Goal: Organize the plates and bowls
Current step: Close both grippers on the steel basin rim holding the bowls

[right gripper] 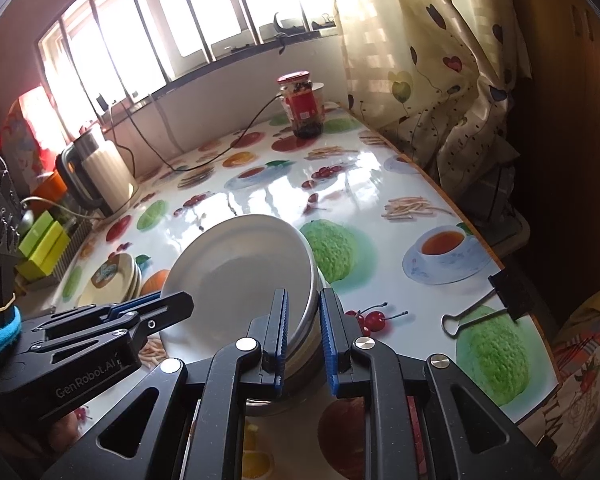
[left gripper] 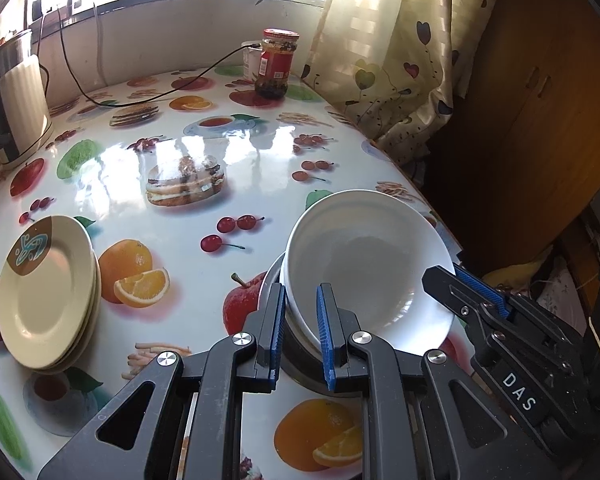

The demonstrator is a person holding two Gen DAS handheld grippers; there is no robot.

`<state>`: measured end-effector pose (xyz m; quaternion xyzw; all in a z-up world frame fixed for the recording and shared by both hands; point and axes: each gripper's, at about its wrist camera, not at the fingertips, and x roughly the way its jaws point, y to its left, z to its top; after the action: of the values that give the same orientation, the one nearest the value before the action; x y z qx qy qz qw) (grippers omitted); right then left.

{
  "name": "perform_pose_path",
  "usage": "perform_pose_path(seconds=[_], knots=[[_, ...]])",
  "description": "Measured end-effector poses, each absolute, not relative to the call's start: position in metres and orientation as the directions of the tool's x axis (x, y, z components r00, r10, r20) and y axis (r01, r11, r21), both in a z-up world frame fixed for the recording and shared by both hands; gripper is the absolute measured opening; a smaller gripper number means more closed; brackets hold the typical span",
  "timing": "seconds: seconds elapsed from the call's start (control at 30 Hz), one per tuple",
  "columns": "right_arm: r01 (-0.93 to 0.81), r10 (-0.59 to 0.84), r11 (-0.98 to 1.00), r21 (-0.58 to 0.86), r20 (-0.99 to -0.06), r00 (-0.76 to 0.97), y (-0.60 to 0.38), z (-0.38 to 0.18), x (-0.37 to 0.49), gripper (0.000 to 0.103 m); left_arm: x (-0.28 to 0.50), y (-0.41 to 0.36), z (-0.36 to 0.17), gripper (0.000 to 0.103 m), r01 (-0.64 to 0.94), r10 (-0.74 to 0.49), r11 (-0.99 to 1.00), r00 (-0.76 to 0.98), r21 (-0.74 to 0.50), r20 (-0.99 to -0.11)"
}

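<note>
A white bowl lies tilted on a metal bowl near the table's right edge. My left gripper has its jaws on either side of the white bowl's near rim. My right gripper straddles the rims of the white bowl and the metal bowl from the other side. It also shows in the left wrist view at the bowl's right rim. A stack of cream plates lies at the table's left, also in the right wrist view.
A sauce jar and a white cup stand at the far edge. A kettle stands at far left, with a black cable across the table. A binder clip grips the right edge. Curtain hangs right.
</note>
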<state>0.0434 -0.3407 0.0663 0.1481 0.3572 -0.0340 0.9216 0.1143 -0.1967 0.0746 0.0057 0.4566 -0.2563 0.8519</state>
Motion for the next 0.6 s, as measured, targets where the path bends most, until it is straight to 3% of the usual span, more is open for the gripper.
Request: perform_pose_path(seconds=[0.6], knots=[[0.182, 0.048, 0.949, 0.259, -0.685, 0.727, -0.3436, 0.0631, 0.0468, 0.018, 0.1175, -0.1958, 0.0749, 0.017, 0.439, -0.438, 0.867, 0.443, -0.237, -0.783]])
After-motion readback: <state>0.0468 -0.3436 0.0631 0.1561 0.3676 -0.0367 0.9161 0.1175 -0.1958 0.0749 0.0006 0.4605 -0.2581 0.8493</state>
